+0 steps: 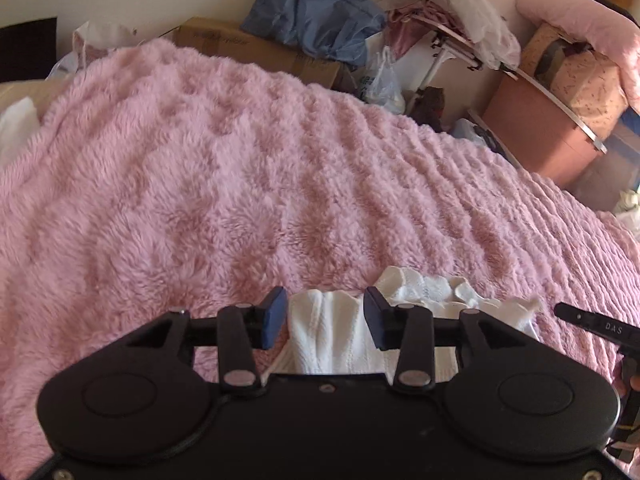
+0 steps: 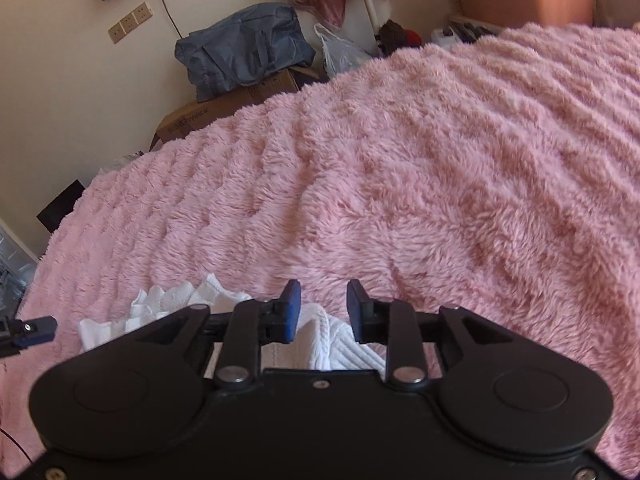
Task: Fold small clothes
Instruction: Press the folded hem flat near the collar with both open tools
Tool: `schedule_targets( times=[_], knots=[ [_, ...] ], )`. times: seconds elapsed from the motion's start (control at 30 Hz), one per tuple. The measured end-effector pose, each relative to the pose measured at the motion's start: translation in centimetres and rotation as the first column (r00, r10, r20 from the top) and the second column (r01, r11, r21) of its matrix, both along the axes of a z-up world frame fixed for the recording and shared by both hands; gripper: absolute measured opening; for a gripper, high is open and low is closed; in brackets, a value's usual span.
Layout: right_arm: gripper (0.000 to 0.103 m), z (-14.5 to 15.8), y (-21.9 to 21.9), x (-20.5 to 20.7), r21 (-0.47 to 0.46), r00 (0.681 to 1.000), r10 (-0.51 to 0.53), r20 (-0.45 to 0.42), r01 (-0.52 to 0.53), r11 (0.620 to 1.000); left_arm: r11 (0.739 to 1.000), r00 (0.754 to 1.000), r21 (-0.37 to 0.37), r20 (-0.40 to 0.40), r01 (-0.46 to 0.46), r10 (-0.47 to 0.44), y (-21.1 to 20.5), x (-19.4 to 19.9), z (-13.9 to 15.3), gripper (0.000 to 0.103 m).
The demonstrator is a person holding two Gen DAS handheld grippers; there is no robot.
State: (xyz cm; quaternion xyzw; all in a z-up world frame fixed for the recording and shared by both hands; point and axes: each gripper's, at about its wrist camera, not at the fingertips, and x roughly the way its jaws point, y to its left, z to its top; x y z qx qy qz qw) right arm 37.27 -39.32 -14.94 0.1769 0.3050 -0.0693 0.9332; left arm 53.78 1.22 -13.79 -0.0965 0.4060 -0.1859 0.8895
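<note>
garment: small white knitted piece (image 1: 332,332) with a frilled edge, lying crumpled on the near part of the pink fleece blanket (image 1: 240,180), directly under both tools.
left gripper (image 1: 325,318): fingers spread wide, blue pads apart; a ribbed fold of the white cloth shows in the gap between them. whether either pad touches the cloth cannot be told; nothing is clamped.
right gripper (image 2: 323,312): fingers parted, somewhat narrower than the left; the white cloth (image 2: 316,340) lies below and between the pads, not pinched. contact cannot be told.
relative position: the two tools sit just beside each other over the same garment; the tip of the right one shows at the right edge of the left wrist view, and the tip of the left one at the left edge of the right wrist view.
surroundings: cardboard box (image 2: 224,116) beyond the far edge of the blanket, with a blue bag (image 2: 244,52) on top; plastic bag (image 2: 340,54) beside it.
</note>
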Motion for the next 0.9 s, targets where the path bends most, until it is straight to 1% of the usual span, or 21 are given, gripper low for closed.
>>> schedule_targets(
  times=[0.07,0.13,0.23,0.27,0.33,0.37,0.43,0.5,0.57,0.63,0.67,0.7,0.8,0.9],
  knots=[
    [0.026,0.9,0.8,-1.0,-0.035,0.999,0.027,0.036,-0.026,0.999,0.998,0.997,0.006,0.039,0.064,-0.064,-1.0,-1.6,0.7,0.043],
    [0.026,1.1,1.5,-1.5,-0.044,0.995,0.087,0.045,-0.085,0.995,0.994,0.993,0.006,0.055,0.108,-0.108,-2.2,-3.1,0.5,0.044],
    [0.026,0.3,3.1,-1.2,-0.081,0.983,0.185,0.014,-0.183,0.98,0.987,0.987,-0.013,0.019,0.158,-0.158,-4.3,-3.9,-1.4,0.044],
    [0.026,-0.3,3.5,-0.9,-0.094,0.979,0.203,0.0,-0.203,0.975,0.987,0.987,-0.015,0.002,0.162,-0.162,-5.0,-3.9,-2.2,0.044],
    [0.027,-1.4,4.2,-0.2,-0.086,0.968,0.249,-0.02,-0.249,0.965,0.988,0.988,-0.026,-0.03,0.153,-0.154,-6.1,-3.6,-3.9,0.044],
    [0.027,-1.8,4.5,0.2,-0.089,0.965,0.261,-0.026,-0.262,0.961,0.99,0.989,-0.018,-0.045,0.143,-0.144,-6.5,-3.4,-4.6,0.044],
    [0.026,-2.4,5.2,0.9,-0.127,0.964,0.261,-0.053,-0.266,0.956,0.993,0.991,0.027,-0.063,0.118,-0.116,-7.0,-3.0,-5.9,0.044],
    [0.026,-3.0,5.6,1.9,-0.181,0.968,0.23,-0.097,-0.245,0.952,0.993,0.992,0.074,-0.085,0.096,-0.09,-7.0,-2.5,-7.1,0.044],
    [0.026,-3.5,5.1,2.7,-0.204,0.977,0.178,-0.118,-0.199,0.959,0.995,0.992,0.065,-0.102,0.077,-0.07,-6.4,-2.1,-8.1,0.044],
    [0.026,-3.9,4.3,3.2,-0.175,0.98,0.153,-0.125,-0.173,0.969,0.997,0.992,0.047,-0.115,0.066,-0.06,-5.8,-1.8,-8.6,0.045],
    [0.024,-4.0,4.0,3.4,-0.168,0.98,0.147,-0.134,-0.168,0.971,0.998,0.991,0.039,-0.12,0.058,-0.053,-5.5,-1.8,-8.7,0.046],
    [0.02,-4.2,4.0,3.5,-0.172,0.98,0.14,-0.141,-0.164,0.971,0.998,0.991,0.033,-0.123,0.055,-0.051,-5.3,-1.7,-8.8,0.046],
    [0.019,-4.0,4.2,3.3,-0.184,0.979,0.145,-0.143,-0.171,0.968,0.999,0.992,0.021,-0.119,0.05,-0.047,-5.0,-2.0,-8.2,0.045],
    [0.022,-2.7,4.4,2.0,-0.182,0.977,0.173,-0.122,-0.194,0.964,0.998,0.995,0.031,-0.088,0.058,-0.055,-4.3,-3.4,-6.5,0.046]
  ],
)
